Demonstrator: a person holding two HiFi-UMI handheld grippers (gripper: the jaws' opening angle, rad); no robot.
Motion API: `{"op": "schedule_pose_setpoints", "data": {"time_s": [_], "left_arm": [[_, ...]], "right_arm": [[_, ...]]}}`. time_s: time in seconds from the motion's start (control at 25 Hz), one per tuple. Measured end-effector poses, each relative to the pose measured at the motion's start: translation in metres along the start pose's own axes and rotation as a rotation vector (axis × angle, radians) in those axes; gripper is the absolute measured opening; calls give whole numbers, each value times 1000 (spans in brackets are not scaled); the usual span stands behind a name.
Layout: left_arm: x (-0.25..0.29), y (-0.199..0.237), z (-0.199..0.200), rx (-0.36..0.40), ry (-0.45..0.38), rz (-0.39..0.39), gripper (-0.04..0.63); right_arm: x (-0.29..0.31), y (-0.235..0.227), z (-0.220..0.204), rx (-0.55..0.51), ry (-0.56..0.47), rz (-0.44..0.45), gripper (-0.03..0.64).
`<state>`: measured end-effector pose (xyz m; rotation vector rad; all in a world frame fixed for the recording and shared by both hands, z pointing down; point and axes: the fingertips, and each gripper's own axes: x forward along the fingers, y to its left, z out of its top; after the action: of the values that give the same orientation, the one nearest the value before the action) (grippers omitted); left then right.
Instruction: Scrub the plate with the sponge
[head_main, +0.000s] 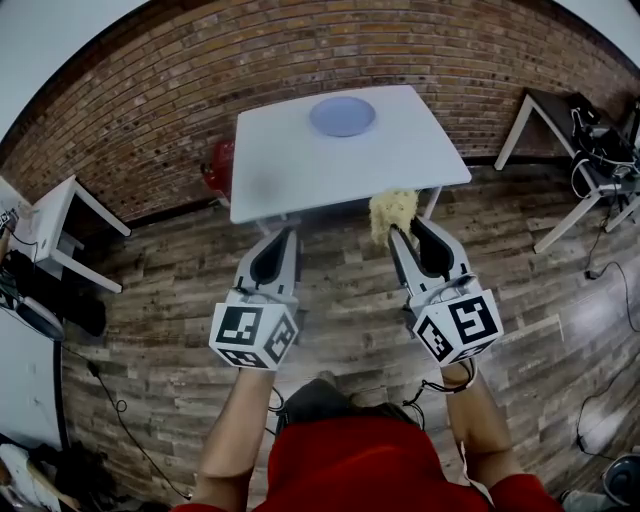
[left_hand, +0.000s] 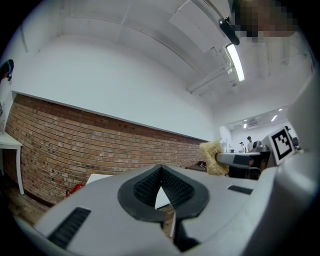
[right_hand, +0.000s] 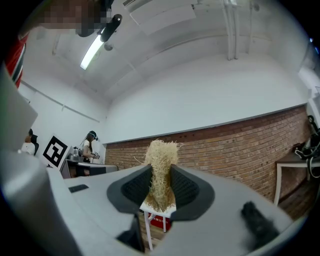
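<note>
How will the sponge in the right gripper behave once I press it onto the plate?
The sponge looks like loose, stringy fibre, so it is probably soft and very light. It narrows where the right gripper pinches it, so it will likely squash and bend under pressure. Its free end sticks out past the jaws and may flop sideways.

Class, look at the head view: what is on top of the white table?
A blue plate lies on the table, near its far edge. The sponge, clamped in the right gripper, covers a bit of the near edge.
</note>
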<state>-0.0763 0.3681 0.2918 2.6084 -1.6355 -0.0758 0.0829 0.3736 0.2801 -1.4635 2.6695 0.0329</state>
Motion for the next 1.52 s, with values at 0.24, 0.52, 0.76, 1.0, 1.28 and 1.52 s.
{"op": "schedule_pose_setpoints", "data": {"time_s": [0.24, 0.52, 0.76, 1.0, 1.28, 1.52], "left_arm": [[31, 4, 0, 7, -8, 0, 14], [85, 31, -6, -12, -16, -13, 14], [148, 69, -4, -11, -19, -33, 14], [215, 120, 4, -2, -21, -54, 14], [280, 175, 2, -15, -19, -81, 14], [321, 202, -8, -39, 3, -98, 14]], "right_arm": [[16, -27, 0, -13, 3, -12, 120], [61, -53, -11, -32, 22, -22, 120], [124, -82, -15, -39, 18, -36, 120], [199, -108, -18, -44, 25, -55, 120], [274, -135, -30, -51, 61, -96, 120], [315, -157, -39, -57, 98, -125, 120]]}}
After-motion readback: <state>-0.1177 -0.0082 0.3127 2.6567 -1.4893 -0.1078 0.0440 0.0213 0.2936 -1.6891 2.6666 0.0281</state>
